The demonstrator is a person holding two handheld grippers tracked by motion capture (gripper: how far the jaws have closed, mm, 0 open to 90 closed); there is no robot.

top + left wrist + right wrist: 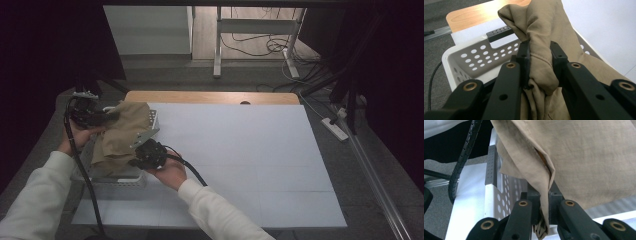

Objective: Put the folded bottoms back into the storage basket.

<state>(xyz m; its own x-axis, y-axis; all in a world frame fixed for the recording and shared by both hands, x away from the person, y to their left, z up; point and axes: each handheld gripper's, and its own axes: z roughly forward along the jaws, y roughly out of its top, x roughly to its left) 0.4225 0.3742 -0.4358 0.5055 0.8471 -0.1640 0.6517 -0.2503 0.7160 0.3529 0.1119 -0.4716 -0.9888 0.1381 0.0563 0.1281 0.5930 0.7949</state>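
At the left of the high view, the left gripper [102,118] and right gripper [137,161] both clench the crumpled tan cotton cloth [121,135] above the white perforated plastic basket [152,120] on the bench [240,145]. A thin pinched fold might slip free, or drag the basket.

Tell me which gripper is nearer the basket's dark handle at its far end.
Left. The left gripper holds the tan cloth beside the far-end dark handle of the white basket; the right gripper grips the cloth toward the near end.
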